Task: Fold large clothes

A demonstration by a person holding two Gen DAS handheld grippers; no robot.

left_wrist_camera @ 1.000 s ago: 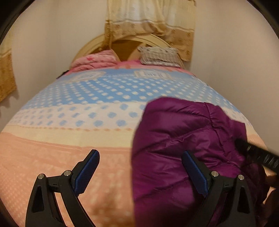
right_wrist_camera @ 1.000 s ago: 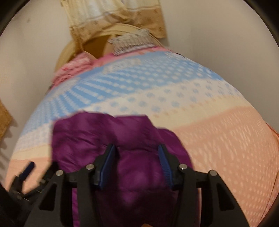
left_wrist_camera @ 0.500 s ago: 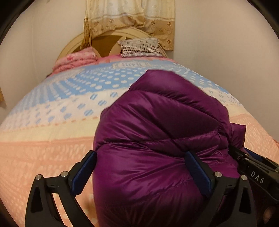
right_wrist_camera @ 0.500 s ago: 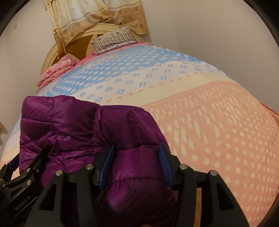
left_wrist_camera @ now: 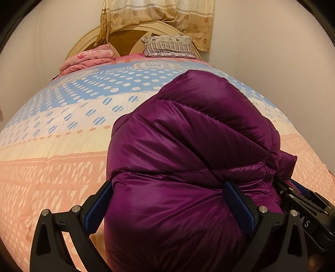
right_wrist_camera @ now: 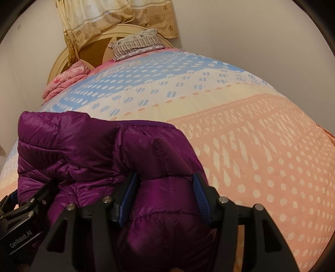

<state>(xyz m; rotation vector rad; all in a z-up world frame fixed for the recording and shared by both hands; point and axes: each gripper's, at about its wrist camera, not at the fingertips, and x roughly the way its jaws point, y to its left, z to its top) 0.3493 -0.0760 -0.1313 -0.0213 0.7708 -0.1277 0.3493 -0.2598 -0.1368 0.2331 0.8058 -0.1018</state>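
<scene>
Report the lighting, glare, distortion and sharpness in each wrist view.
Left wrist view: warm dim indoor light, soft sheen on the purple down jacket, fisheye bulges the bedspread into a dome, dark corners; sharp. Right wrist view: same warm cast, weaker sheen on the jacket, the same bulge; sharp, with the headboard small but legible.

home bedroom: quilted bed, pillow, curtain
</scene>
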